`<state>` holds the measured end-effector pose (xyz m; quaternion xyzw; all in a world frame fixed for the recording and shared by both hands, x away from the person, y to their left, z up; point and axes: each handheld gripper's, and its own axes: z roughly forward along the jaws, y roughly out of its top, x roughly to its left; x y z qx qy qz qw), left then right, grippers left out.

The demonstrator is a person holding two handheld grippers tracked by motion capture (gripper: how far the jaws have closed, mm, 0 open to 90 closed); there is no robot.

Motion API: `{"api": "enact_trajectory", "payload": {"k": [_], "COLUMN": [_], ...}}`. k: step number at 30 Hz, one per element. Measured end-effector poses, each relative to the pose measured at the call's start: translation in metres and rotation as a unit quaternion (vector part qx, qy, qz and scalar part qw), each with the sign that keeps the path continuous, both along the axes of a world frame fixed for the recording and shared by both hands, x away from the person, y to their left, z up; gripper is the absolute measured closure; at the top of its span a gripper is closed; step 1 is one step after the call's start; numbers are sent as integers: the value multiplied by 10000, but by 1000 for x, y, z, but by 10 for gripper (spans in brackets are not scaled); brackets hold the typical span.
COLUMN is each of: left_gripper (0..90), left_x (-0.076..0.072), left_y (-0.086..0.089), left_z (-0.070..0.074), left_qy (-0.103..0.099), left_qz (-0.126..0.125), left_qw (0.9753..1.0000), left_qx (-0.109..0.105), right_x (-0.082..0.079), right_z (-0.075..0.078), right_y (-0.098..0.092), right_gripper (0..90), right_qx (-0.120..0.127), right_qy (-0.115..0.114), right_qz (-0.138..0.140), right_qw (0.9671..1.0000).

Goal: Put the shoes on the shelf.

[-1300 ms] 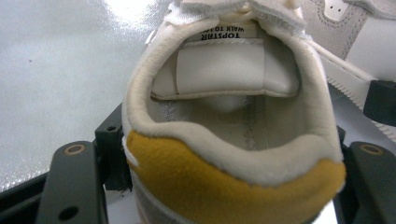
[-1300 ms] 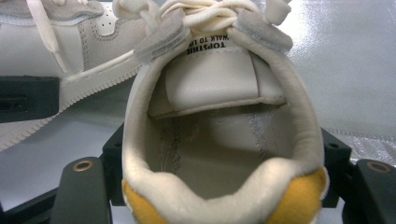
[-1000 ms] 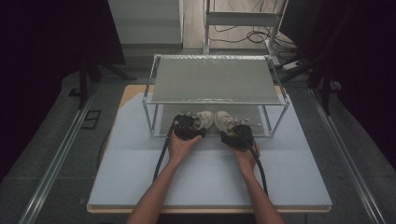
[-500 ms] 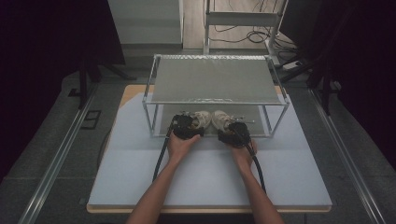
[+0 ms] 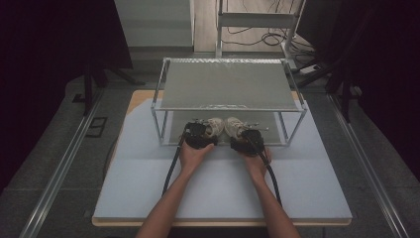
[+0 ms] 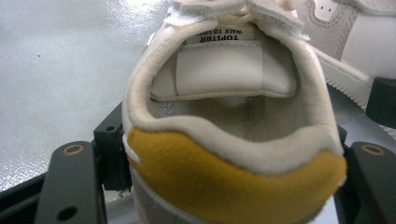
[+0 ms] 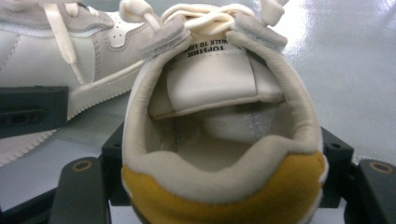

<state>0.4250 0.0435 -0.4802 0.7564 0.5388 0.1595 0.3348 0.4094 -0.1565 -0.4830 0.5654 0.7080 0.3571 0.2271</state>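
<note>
Two pale shoes are sitting side by side on the lower shelf (image 5: 267, 130) of a metal rack (image 5: 230, 87) at the far half of the bench (image 5: 148, 173); their toes are pointing away from the person and their yellow heels toward the hands.

The left tongs (image 5: 198, 135) are gripping the left shoe (image 6: 233, 140) at the heel; in the left gripper view the black jaws are standing on either side of the yellow heel patch, pressed against the shoe's sides. The right tongs (image 5: 246, 140) are gripping the right shoe (image 7: 224, 135) the same way; its heel collar is sitting between the jaws in the right gripper view, with the laces and tongue label beyond.

Each shoe's long axis is running straight on from its own tongs, heel nearest and toe deeper under the rack's top shelf; each hand is holding the shoe on its own side, so neither arm is crossing the other. The inner sides of the shoes are lying just beside each other; whether they are touching cannot be told.

Judgement: any coming move, in or out, is turning on that front-to-back line; the upper shelf is sitting close overhead, so lifting steeply is risking a knock against it.
</note>
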Motion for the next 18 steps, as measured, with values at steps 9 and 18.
{"api": "enact_trajectory", "payload": {"k": [9,18], "left_gripper": [205,230], "left_x": [-7,-35], "left_y": [4,27], "left_z": [3,18], "left_qy": [50,-344], "left_qz": [-24,-243], "left_qw": [9995,9973], "left_qx": [-302,-609], "right_x": [-4,-29], "right_z": [0,22], "right_y": [-1,-13], "right_gripper": [222,240], "right_qx": [92,168], "right_qy": [-5,-428], "right_qz": [67,270], "right_qw": [9999,9986]}}
